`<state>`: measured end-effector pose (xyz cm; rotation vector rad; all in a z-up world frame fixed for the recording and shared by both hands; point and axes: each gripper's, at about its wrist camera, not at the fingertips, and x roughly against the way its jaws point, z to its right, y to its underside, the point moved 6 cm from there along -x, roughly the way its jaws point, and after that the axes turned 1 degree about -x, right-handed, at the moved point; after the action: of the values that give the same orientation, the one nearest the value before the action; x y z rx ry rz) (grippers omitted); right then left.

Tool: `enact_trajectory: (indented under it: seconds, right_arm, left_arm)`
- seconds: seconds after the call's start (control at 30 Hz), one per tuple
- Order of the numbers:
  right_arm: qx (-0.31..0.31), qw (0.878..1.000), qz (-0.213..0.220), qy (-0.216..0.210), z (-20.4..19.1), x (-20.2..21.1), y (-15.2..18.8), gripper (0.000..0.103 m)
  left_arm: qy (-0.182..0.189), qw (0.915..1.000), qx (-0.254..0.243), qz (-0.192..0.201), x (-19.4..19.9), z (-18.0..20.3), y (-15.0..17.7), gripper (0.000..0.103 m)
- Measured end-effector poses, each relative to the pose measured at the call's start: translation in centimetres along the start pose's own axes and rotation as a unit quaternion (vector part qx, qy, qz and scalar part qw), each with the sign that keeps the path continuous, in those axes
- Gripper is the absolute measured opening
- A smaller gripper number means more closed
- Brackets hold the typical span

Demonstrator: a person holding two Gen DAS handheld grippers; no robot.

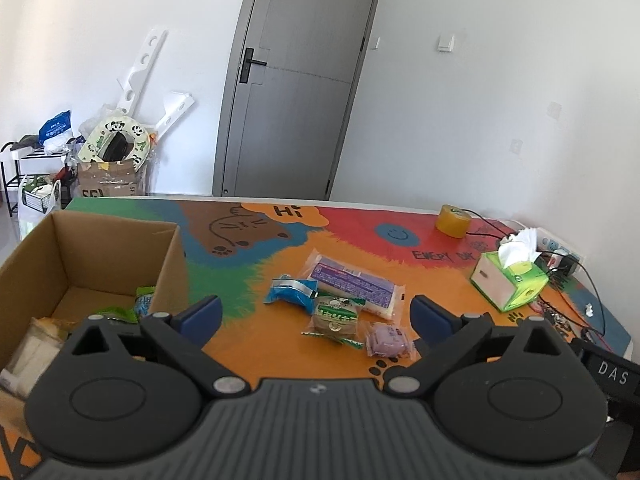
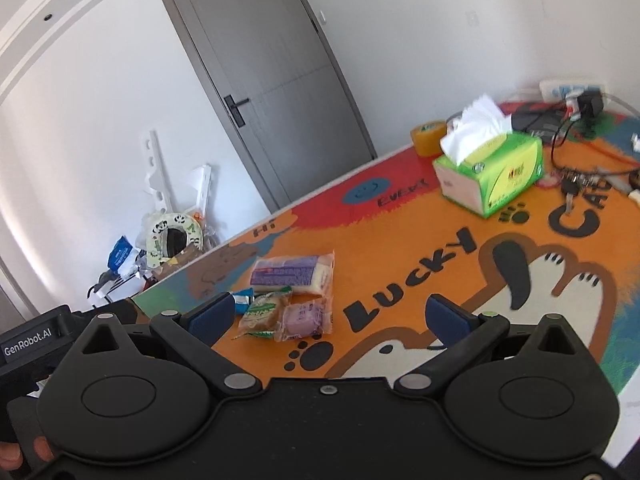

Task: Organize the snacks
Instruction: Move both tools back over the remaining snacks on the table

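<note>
Looking along both tools, we find four wrapped snacks clustered on the colourful printed table (image 1: 440, 280). The small purple-wrapped snack (image 1: 387, 340) lies just ahead of our left tool (image 1: 316, 312), nearer it than the right tool (image 2: 330, 314). Both are wide open and empty. The open brown cardboard box (image 1: 168, 264) sits left.

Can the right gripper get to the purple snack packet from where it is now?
Probably yes. The right gripper has its jaws open and empty, and the purple snack packet lies just ahead with nothing on top.
</note>
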<state>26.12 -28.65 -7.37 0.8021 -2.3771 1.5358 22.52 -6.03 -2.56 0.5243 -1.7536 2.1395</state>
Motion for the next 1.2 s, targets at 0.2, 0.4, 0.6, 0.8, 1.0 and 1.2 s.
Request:
enact_trajectory:
  seconds: [0.2, 0.4, 0.6, 0.8, 1.0, 1.2]
  right_arm:
    - [0.003, 1.0, -0.02, -0.01, -0.1, -2.5, 0.2, 0.103]
    - [0.008, 0.999, -0.046, -0.014, -0.4, -5.4, 0.2, 0.096]
    - [0.017, 0.997, -0.077, -0.021, -1.1, -8.4, 0.6, 0.08]
    - [0.027, 0.995, -0.096, -0.024, -1.9, -10.8, 1.1, 0.079]
    - [0.036, 0.993, -0.109, -0.026, -2.5, -12.6, 1.4, 0.073]
    - [0.057, 0.991, -0.121, -0.016, -2.8, -13.9, 2.2, 0.055]
  left_arm:
    - [-0.01, 0.9998, 0.002, -0.016, -2.4, -0.1, 0.2, 0.098]
    - [-0.011, 0.9994, 0.004, -0.033, -4.8, 0.0, 0.4, 0.089]
    - [-0.016, 0.9986, 0.009, -0.05, -6.9, -0.3, 0.6, 0.08]
    - [-0.026, 0.9978, 0.017, -0.058, -8.5, -1.0, 0.8, 0.076]
    - [-0.036, 0.9966, 0.027, -0.069, -9.8, -1.7, 0.8, 0.073]
    - [-0.041, 0.9963, 0.025, -0.072, -10.5, -1.6, 0.8, 0.073]
